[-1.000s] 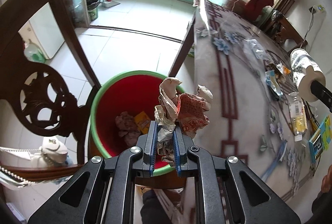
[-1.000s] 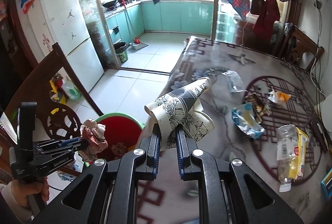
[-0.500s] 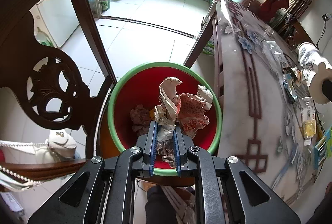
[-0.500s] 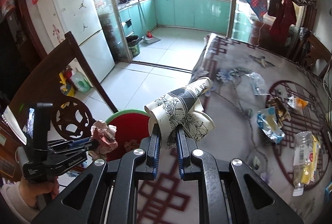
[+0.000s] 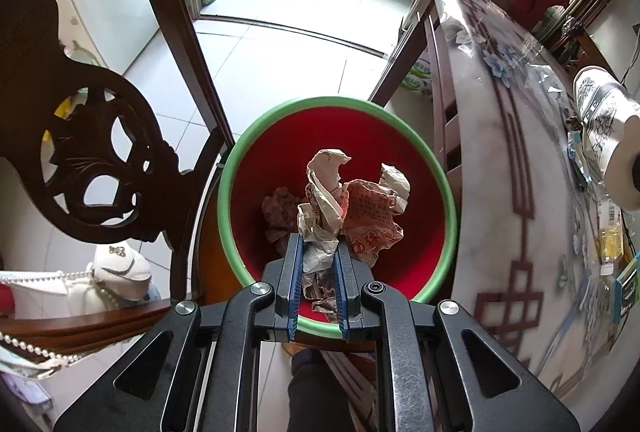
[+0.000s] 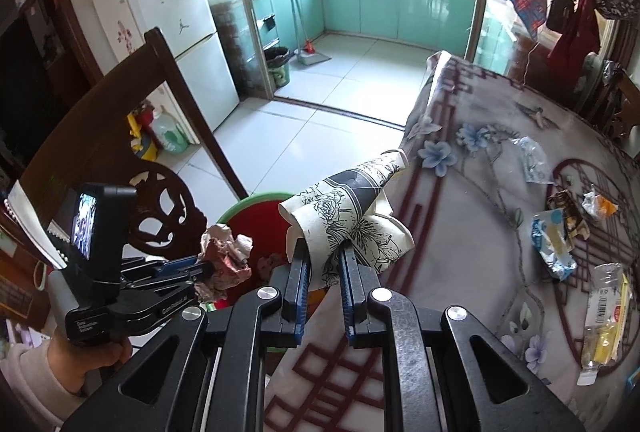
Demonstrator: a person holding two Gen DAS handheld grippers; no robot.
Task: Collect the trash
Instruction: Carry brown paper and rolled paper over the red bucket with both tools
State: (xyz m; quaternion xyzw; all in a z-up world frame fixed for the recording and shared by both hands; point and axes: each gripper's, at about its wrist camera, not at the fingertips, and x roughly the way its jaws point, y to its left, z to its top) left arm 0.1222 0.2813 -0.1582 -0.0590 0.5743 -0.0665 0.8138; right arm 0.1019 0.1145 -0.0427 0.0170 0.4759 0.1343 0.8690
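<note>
My left gripper (image 5: 318,238) is shut on a crumpled paper wrapper (image 5: 352,208), white with red print, and holds it right above the red bin with a green rim (image 5: 240,160). Some crumpled trash (image 5: 280,212) lies inside the bin. My right gripper (image 6: 325,246) is shut on crushed paper cups (image 6: 348,204) with black flower print, over the table's left edge. In the right wrist view the left gripper (image 6: 204,270), its wrapper (image 6: 226,260) and the bin (image 6: 256,210) appear at lower left. The cups (image 5: 608,128) show at the right edge of the left wrist view.
A dark carved wooden chair (image 5: 92,136) stands left of the bin. The table (image 6: 480,200) with a flowered cloth bears a clear plastic scrap (image 6: 530,156), a blue snack bag (image 6: 554,244), small wrappers (image 6: 576,204) and a plastic bottle (image 6: 604,316). White tiled floor (image 5: 288,28) lies beyond.
The left gripper has moved with the wrapper from the table's edge to above the middle of the bin and lower. The right gripper has carried the cups leftward toward the table's edge.
</note>
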